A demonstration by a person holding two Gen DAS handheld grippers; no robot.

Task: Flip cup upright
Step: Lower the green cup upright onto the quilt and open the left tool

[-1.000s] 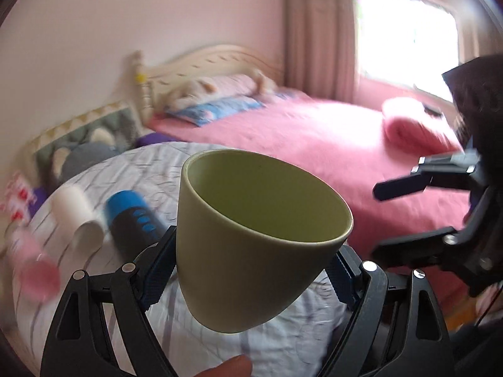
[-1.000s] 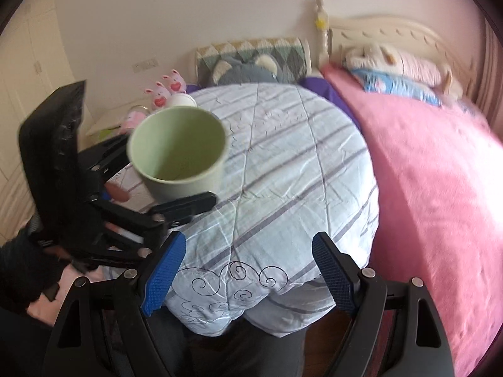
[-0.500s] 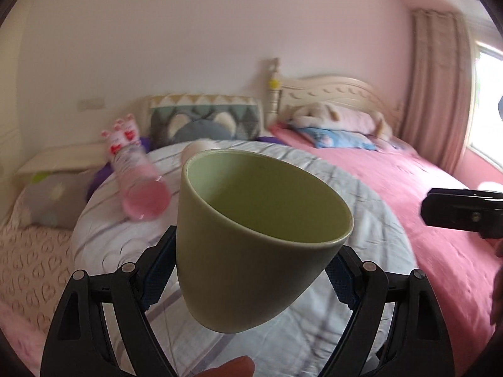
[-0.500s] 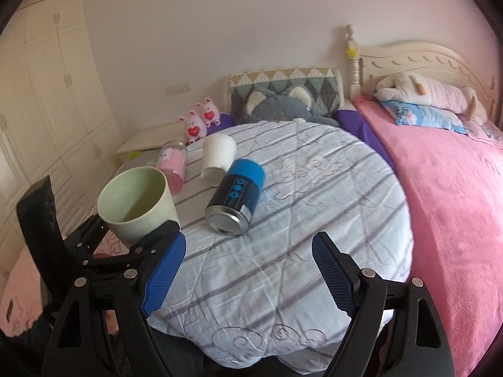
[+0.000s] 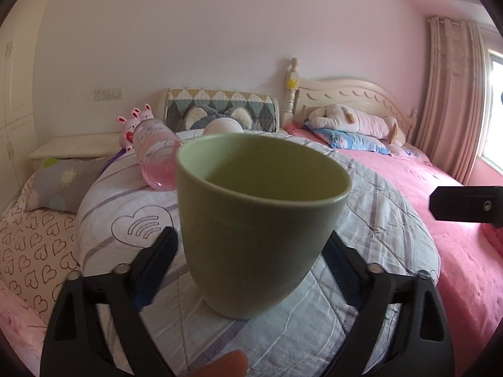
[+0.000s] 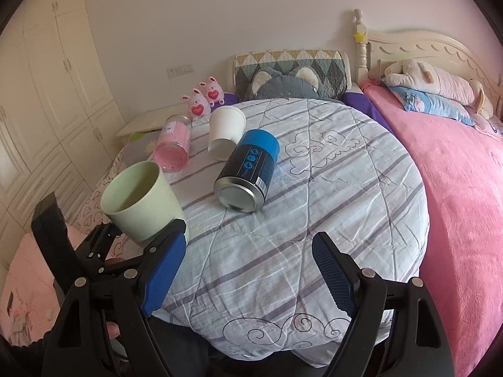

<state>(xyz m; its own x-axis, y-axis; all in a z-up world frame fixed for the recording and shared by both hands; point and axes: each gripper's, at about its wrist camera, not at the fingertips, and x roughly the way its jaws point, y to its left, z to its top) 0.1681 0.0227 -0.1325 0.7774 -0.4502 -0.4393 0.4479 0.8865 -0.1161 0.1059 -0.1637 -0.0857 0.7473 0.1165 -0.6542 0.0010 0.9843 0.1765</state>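
My left gripper [image 5: 248, 251] is shut on a pale green cup [image 5: 257, 216], mouth up and slightly tilted, held above the near left part of the round table [image 5: 377, 220]. The same cup [image 6: 141, 201] and the left gripper [image 6: 138, 238] show in the right wrist view at the table's left edge. My right gripper [image 6: 248, 270] is open and empty over the table's front edge. A white paper cup [image 6: 226, 132] lies on its side at the back of the table.
A blue can [image 6: 248, 169] lies on its side mid-table. A pink bottle [image 6: 174, 143] lies at the back left. The table [image 6: 345, 188] has a striped cloth. A pink bed [image 6: 456, 172] is on the right, a wardrobe [image 6: 47, 78] on the left.
My left gripper has swung left with the green cup and brought it low over the table's left edge. The right gripper now faces the table squarely and stays open.
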